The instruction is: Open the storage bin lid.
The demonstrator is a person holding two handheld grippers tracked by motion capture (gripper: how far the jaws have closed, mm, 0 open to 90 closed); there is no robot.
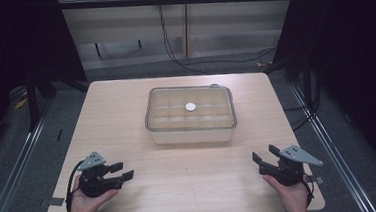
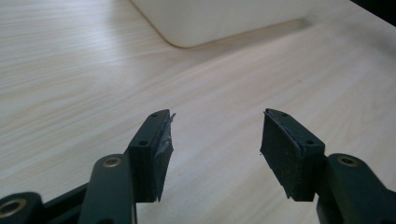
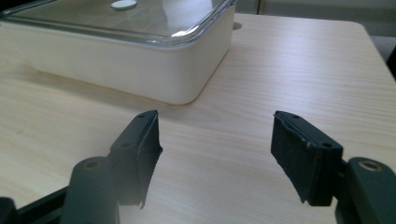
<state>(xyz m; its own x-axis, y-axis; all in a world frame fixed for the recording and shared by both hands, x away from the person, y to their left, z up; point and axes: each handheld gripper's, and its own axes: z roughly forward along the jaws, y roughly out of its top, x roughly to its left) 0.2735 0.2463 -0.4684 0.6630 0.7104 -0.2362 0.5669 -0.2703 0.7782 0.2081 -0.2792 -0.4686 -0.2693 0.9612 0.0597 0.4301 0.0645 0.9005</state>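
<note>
Pale wood-grain table (image 1: pixel 181 186), rectangular w/ rounded corners, matte laminate look, fine straight grain clear in both gripper views; near edge cut off at bottom of high view. On it, approx. centre and toward far side, sat cream plastic box (image 1: pixel 190 135): rectangular, rounded corners, smooth opaque walls, topped w/ clear glossy lid (image 1: pixel 165 95) w/ raised rim. Through lid, grid of compartments faintly made out, contents too dim to tell. Small white round disc (image 1: pixel 190 106) seen mid-lid; on top or under lid, can't tell. In right gripper view, box (image 3: pixel 140 74) cropped at left and top, lid (image 3: pixel 187 28) reflecting light; in left gripper view just one rounded corner of box (image 2: pixel 210 23), rest cut off. Left gripper (image 1: pixel 125 171) held low over near-left of table, well apart from box, black jaws spread w/ nothing between, grey three-cornered plate on top; pads (image 2: pixel 161 158) dark, rubbery, finely ribbed, one edge frayed. Right gripper (image 1: pixel 263 155) at near-right, also well apart from box, jaws likewise spread and empty; pads (image 3: pixel 292 144) same ribbed texture. Both hands partly cut off at bottom edge.
</note>
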